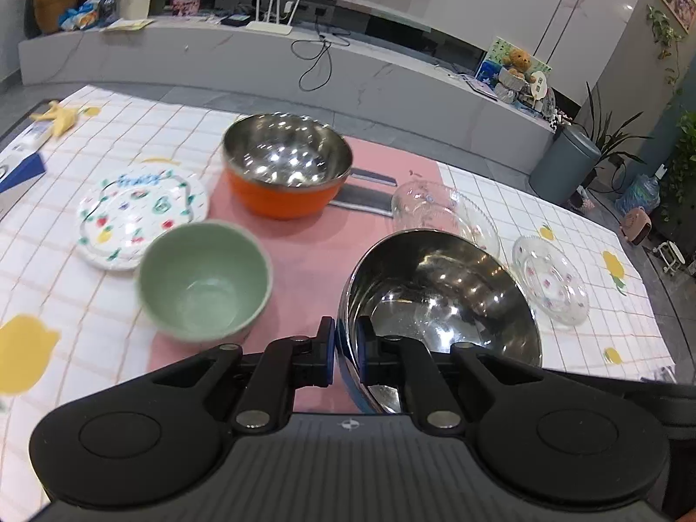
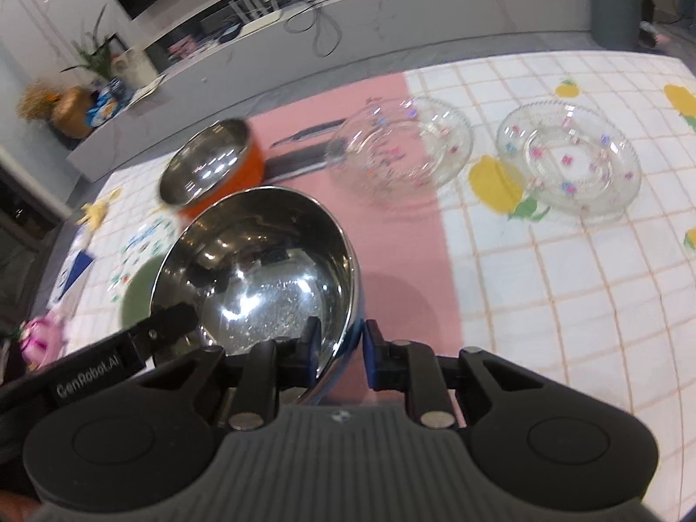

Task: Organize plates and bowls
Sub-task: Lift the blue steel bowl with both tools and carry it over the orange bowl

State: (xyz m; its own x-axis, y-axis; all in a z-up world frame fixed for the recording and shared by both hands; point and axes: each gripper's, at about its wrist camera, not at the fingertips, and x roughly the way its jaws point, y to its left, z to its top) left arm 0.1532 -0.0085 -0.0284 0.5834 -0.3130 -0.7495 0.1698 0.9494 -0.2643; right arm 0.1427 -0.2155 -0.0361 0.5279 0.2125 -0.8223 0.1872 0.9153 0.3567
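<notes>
Checked tablecloth (image 1: 500,200) lies bare beyond the steel bowl (image 1: 439,300), whose rim is pinched by the left gripper (image 1: 346,352) and the right gripper (image 2: 339,359).

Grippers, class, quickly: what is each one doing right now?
Left gripper: jaws shut on the rim of the steel bowl.
Right gripper: jaws shut on the same steel bowl's opposite rim.

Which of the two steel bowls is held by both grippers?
The blue-sided steel bowl, clamped at its rim by left gripper and right gripper; the orange one stands free.
</notes>
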